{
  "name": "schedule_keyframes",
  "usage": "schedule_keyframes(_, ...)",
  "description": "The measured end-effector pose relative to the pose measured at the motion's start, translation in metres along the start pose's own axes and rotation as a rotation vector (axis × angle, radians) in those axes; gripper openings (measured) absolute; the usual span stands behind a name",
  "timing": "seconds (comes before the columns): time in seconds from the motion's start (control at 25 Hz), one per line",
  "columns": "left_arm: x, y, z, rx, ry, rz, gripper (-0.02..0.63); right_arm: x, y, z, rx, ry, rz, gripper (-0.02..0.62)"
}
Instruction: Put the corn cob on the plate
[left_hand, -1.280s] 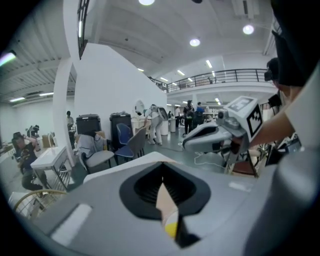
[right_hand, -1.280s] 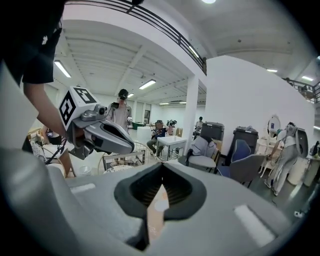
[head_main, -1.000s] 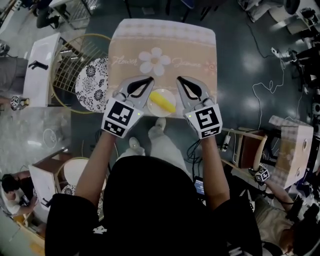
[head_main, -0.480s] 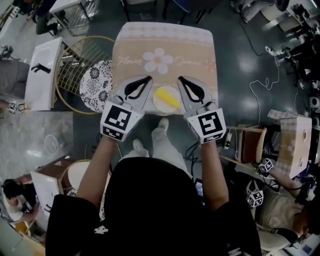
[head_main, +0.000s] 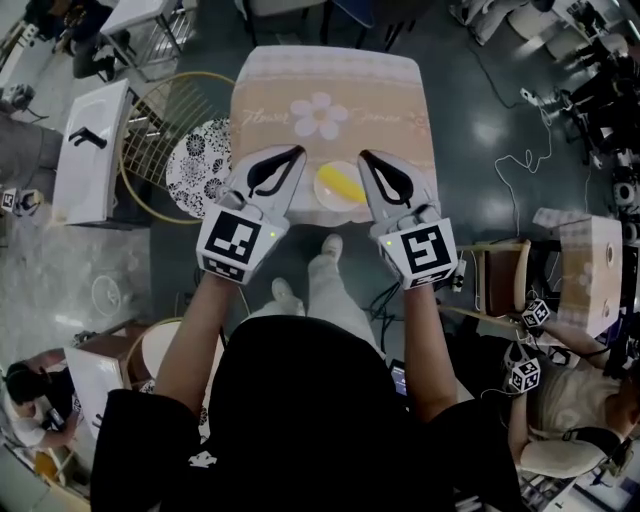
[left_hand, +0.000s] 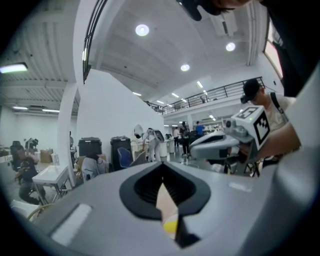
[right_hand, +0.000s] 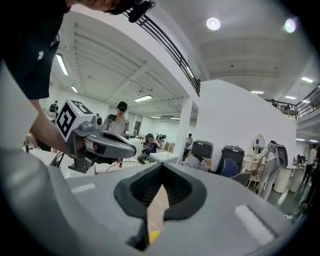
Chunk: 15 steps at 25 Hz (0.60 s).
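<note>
A yellow corn cob (head_main: 337, 183) lies on a small pale plate (head_main: 352, 205) at the near edge of a table with a beige flowered cloth (head_main: 330, 90). My left gripper (head_main: 299, 153) hangs above the plate's left side, shut and empty. Mirroring it on the plate's right side is my right gripper (head_main: 363, 156), also shut with nothing in it. Both are raised clear of the table. Each gripper view looks out level across the hall over closed jaws, left gripper (left_hand: 161, 170) and right gripper (right_hand: 161, 167), with a yellow sliver of corn (left_hand: 170, 227) below.
Left of the table stands a round wire rack (head_main: 150, 120) with a black-and-white patterned plate (head_main: 200, 160) and a white side table (head_main: 90, 150). Cables lie on the dark floor at right. A wooden crate (head_main: 590, 270) and seated people are at the lower right.
Both grippers have lifted up and back from the plate, staying shut. The corn cob stays on the plate.
</note>
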<state>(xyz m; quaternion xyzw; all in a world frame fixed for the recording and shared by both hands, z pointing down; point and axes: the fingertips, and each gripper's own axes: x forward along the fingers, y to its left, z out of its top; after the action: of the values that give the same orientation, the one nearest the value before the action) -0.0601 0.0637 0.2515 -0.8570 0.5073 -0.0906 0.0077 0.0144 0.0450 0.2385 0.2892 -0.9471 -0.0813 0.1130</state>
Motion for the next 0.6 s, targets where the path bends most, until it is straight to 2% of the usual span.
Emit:
schedule_keyframes(0.36, -0.034, -0.022, 0.013, 0.023, -0.04, -0.002, 0.006, -0.031, 0.03, 0.015, -0.012, -0.027, -0.024, 0.002)
schedule_keyframes(0.6, -0.04, -0.025, 0.023, 0.035, -0.061, -0.008, 0.006, -0.035, 0.035, 0.026, -0.024, -0.045, -0.031, 0.002)
